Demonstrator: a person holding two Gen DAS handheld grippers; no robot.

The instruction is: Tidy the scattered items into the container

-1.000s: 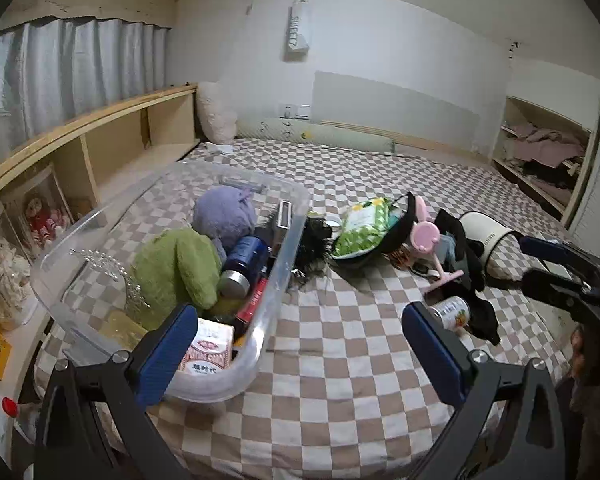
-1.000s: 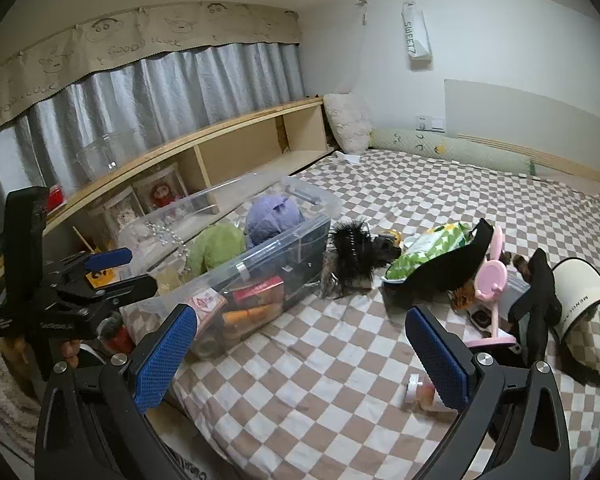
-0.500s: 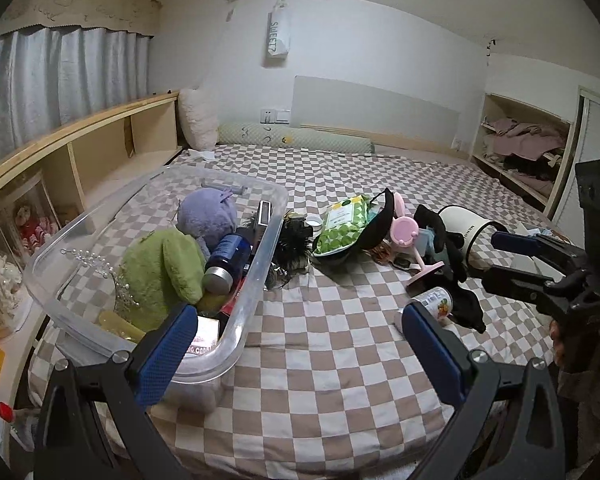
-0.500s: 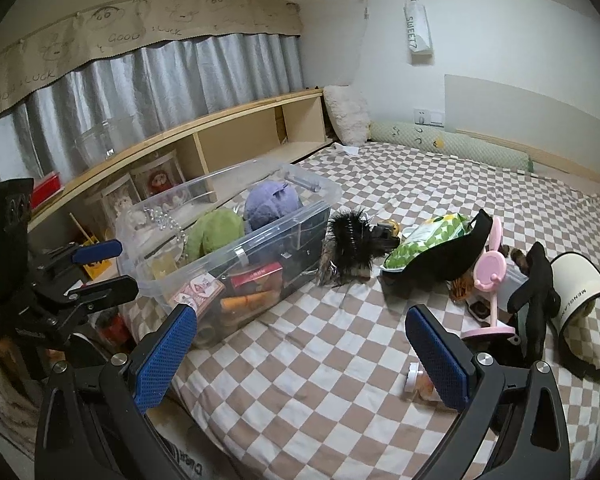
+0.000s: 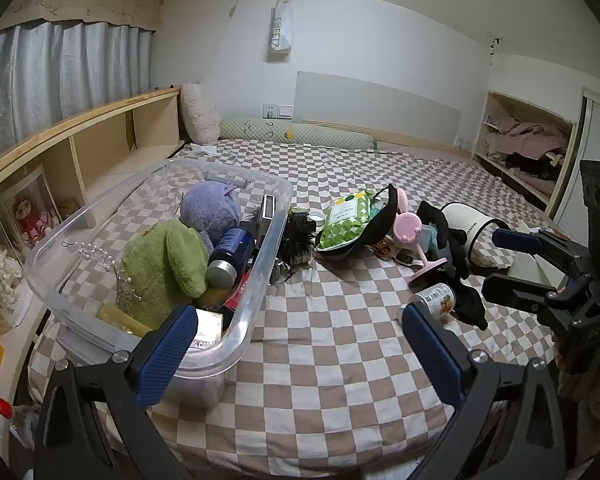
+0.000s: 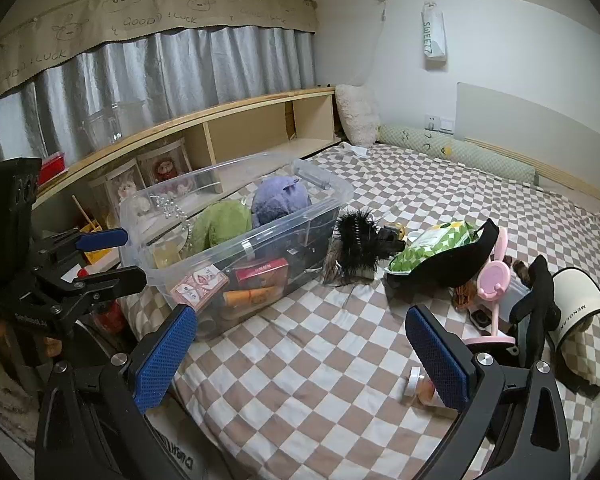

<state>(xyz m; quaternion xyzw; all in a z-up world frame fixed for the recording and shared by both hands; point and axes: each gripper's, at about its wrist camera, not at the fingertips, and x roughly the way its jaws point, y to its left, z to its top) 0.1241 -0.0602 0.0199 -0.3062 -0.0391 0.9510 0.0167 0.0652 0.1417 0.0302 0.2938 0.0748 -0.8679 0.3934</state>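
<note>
Clear plastic container [image 5: 256, 296], one, rectangular, stood on checked bed [image 5: 332, 360]; held one green plush [image 5: 162, 268], one purple plush [image 5: 212, 210], one blue can [image 5: 230, 252], one pearl string [image 5: 96, 254], boxes. Just beside its right wall: one black feathery item [image 6: 356, 236], one green-spotted packet [image 5: 344, 220], one pink fan [image 5: 410, 232], one small bottle [image 5: 436, 298]. Left gripper [image 5: 298, 354] and right gripper [image 6: 300, 356] both gaped wide, holding nothing.

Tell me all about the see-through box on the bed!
The clear plastic box is a long open tub with rounded corners, no lid on it, sitting flat on the checkered bed near the wooden shelf side. It is partly full: a green plush, a purple plush, a blue bottle, pearl beads and small packets. A black feathery thing lies against its outer wall.
</note>
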